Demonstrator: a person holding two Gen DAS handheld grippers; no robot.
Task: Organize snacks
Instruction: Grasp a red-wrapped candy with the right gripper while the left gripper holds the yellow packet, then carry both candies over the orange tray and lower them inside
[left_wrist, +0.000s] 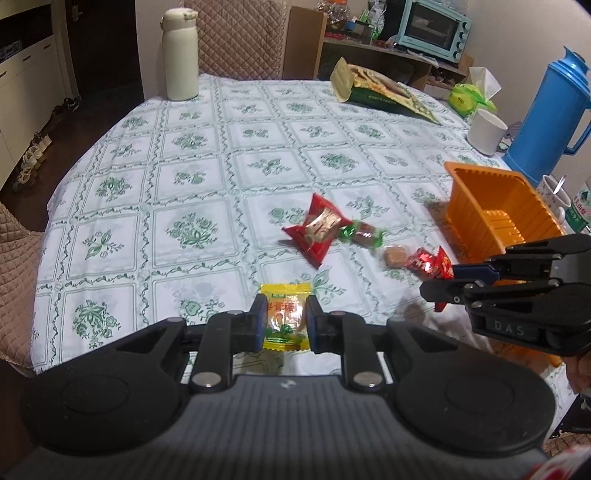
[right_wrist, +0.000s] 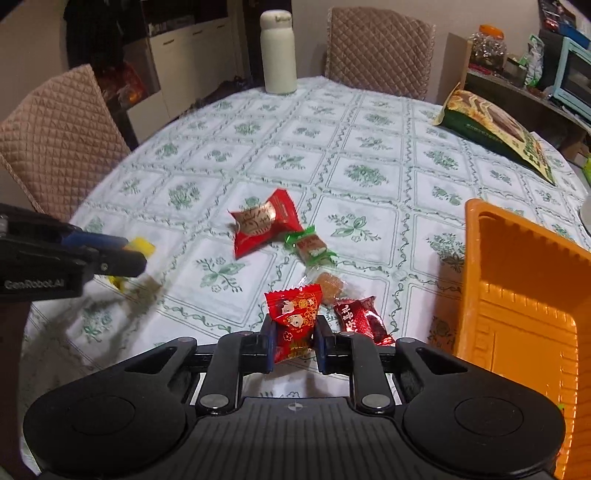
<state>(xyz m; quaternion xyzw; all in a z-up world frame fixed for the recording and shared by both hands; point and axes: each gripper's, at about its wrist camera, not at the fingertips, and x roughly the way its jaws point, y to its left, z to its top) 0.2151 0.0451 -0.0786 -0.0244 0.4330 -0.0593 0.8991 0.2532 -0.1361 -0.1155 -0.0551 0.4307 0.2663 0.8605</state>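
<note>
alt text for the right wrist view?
Right gripper clamps a red snack packet above a floral tablecloth. An empty orange tray sits right; four wrapped snacks lie ahead, and the left gripper holds a yellow packet.

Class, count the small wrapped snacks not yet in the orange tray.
6: yellow packet in left gripper, red packet in right gripper; four lie on the tablecloth.

We saw a round tabletop (right_wrist: 258, 155) under a white cloth printed with green floral squares. On it lay a large red snack packet (right_wrist: 264, 221), a green-wrapped candy (right_wrist: 310, 245) just beside it, a clear-wrapped brown sweet (right_wrist: 328, 286) and a dark red candy (right_wrist: 360, 319). An orange plastic tray (right_wrist: 517, 291) sat at the right, a cream flask (right_wrist: 277, 51) at the far edge, and a big green-and-yellow snack bag (right_wrist: 495, 129) far right.
</note>
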